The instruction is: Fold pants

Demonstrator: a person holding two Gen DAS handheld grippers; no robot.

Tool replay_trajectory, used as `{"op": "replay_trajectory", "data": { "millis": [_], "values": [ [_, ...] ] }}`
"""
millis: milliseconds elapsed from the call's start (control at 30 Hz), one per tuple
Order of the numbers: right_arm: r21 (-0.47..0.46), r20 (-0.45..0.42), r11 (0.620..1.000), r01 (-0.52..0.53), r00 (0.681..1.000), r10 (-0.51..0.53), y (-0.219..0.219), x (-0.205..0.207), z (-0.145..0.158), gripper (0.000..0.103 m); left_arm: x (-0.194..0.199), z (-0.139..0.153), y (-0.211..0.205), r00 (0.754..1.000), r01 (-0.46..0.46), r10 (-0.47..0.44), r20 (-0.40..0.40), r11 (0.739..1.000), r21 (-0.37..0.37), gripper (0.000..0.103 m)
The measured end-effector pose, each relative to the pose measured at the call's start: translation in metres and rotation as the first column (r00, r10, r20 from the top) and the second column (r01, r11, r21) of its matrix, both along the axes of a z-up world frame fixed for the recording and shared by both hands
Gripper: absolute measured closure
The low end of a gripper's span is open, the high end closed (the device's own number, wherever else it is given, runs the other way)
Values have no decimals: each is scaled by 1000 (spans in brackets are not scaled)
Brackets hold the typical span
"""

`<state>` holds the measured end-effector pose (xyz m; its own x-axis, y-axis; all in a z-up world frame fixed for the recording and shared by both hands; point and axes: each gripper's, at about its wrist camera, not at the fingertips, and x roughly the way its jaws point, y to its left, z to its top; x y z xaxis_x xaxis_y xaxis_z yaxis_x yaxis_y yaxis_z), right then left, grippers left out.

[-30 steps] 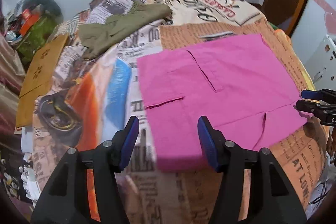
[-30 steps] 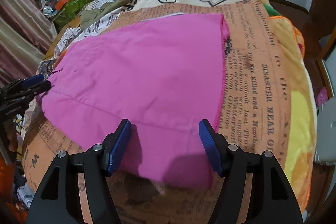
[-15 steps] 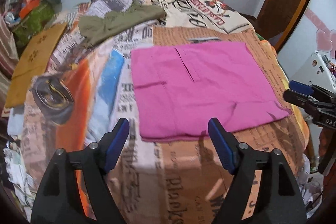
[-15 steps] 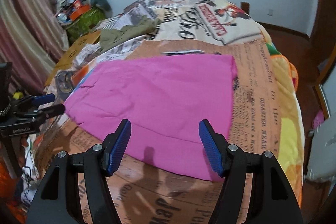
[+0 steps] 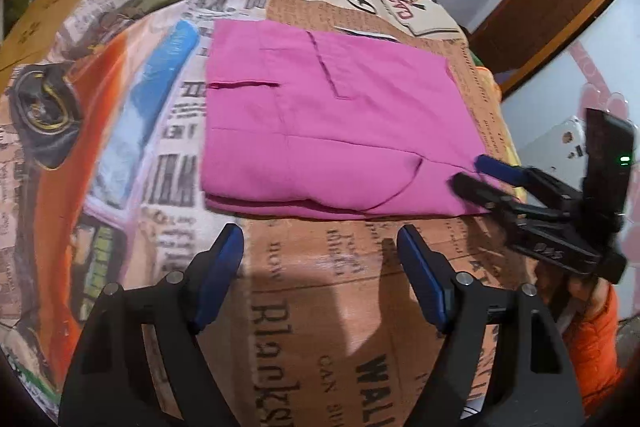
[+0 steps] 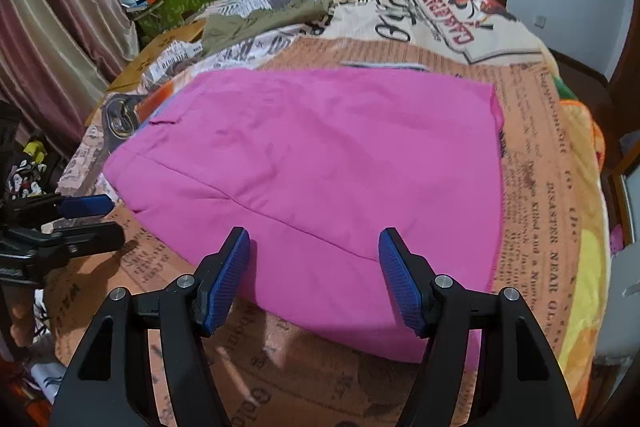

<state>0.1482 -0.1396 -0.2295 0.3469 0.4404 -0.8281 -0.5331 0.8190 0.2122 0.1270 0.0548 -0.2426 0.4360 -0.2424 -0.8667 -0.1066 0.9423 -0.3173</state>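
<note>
Pink pants (image 5: 332, 135) lie folded flat on the bed (image 5: 360, 307), just ahead of both claws. My left claw (image 5: 320, 259) is spread, empty, just short of the near fold edge. My right claw (image 6: 314, 259), spread and empty, hovers over the near right corner, so it's closer.

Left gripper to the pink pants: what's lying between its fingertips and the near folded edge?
Nothing but bare printed bedspread. In the left wrist view the left gripper, jaws open, sits just short of the pink pants, with only that strip of cover between them.
</note>
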Motion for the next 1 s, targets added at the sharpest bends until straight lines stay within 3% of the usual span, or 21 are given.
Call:
{"op": "replay_trajectory", "data": {
  "millis": [133, 267, 400, 500, 700, 833, 933, 1000],
  "values": [
    [-10, -8, 1000, -15, 1000, 15, 2, -1, -9, 39, 11, -4, 1, 1000, -8, 7, -7, 998, -67, 21],
    [-11, -7, 999, -32, 999, 32, 2, -2, -10, 39, 21, -8, 12, 999, -46, 44, -16, 977, -208, 6],
    [5, -13, 999, -37, 999, 37, 0, -1, -12, 38, 30, -12, 20, 996, -89, 83, -33, 959, -271, 6],
    [5, -10, 999, -40, 999, 40, 2, 0, -13, 37, 36, -15, 29, 991, -136, 124, -58, 936, -325, 6],
    [13, -9, 999, -47, 999, 47, 1, -1, -13, 36, 34, -20, 46, 974, -225, 176, -146, 850, -477, 6],
    [13, -8, 999, -46, 999, 47, 1, -1, -13, 36, 29, -20, 42, 971, -239, 199, -133, 845, -478, 7],
    [11, -8, 999, -46, 999, 46, 1, -1, -12, 36, 35, -22, 45, 959, -282, 247, -137, 843, -459, 16],
    [8, -7, 999, -46, 999, 46, 2, -1, -12, 36, 41, -23, 47, 950, -312, 273, -153, 862, -400, 43]
  ]
}}
